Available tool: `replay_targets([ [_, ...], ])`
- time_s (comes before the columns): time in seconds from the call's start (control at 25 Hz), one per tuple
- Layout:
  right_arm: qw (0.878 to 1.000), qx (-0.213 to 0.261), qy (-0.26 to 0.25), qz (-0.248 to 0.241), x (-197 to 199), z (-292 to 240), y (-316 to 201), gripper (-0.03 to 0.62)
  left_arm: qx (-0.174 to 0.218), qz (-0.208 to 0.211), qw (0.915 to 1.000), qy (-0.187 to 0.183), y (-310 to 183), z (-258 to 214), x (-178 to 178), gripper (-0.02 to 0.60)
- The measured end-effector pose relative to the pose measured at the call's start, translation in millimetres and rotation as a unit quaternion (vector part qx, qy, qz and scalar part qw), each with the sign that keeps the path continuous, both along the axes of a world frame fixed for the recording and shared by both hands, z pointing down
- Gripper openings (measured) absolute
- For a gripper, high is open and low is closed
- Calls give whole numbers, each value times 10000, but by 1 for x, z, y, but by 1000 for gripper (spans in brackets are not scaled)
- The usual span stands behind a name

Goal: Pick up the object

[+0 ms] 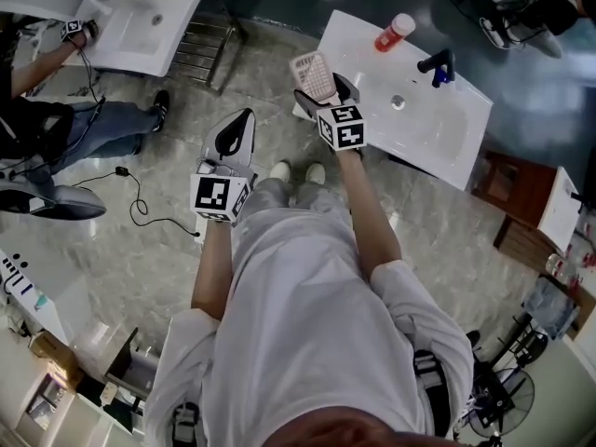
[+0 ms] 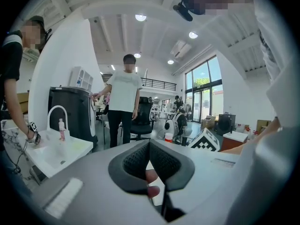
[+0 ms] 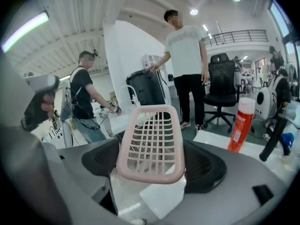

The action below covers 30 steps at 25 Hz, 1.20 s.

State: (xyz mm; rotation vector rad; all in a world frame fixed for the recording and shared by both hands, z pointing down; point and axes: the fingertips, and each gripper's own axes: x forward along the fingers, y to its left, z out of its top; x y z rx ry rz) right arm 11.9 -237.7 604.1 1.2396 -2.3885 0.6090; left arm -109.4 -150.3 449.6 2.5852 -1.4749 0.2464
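A pale pink plastic lattice basket [image 1: 313,73] is clamped between the jaws of my right gripper [image 1: 321,91], held in the air at the near-left corner of a white sink counter [image 1: 447,147]. In the right gripper view the basket [image 3: 152,139] stands upright and fills the gap of the right gripper [image 3: 152,162], its sides against both black pads. My left gripper [image 1: 239,124] hangs over the floor to the left, apart from the basket. In its own view the left gripper [image 2: 149,149] has its pads meeting at the tips with nothing between them.
On the sink counter stand a red bottle [image 1: 395,32] and a black faucet [image 1: 438,63]. A second white sink [image 1: 140,26] is at the top left, with a seated person [image 1: 56,128] beside it. A cable [image 1: 140,203] lies on the floor. A wooden cabinet [image 1: 521,194] stands right.
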Motion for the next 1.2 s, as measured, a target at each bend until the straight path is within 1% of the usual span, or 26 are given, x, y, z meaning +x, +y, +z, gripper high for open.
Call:
replay_targets([
  [0.12, 9982, 564, -206, 14, -2, -55, 5, 431, 139, 100, 9998, 29, -7, -10, 5, -2],
  [0.28, 9913, 1274, -311, 63, 0, -123, 18, 431, 350, 233, 9990, 122, -16, -28, 10, -2],
  [0.44, 9817, 1860, -372, 168, 13, -181, 35, 431, 595, 333, 9975, 207, -25, -51, 16, -2],
  [0.68, 9636, 2634, -338, 320, 37, -250, 62, 431, 959, 575, 9934, 275, -31, -81, 33, -2],
  [0.84, 9485, 3119, -296, 470, 55, -288, 78, 431, 1166, 765, 9898, 298, -31, -100, 49, -2],
  [1.0, 9328, 3550, 58, 624, 75, -312, 89, 431, 1273, 983, 9864, 337, -28, -117, 65, -2],
  [1.08, 9298, 3608, 134, 710, 86, -314, 92, 431, 1303, 1089, 9849, 350, -25, -122, 73, -2],
  [1.2, 9309, 3552, 68, 849, 99, -309, 94, 431, 1304, 1208, 9834, 375, -22, -125, 84, -2],
])
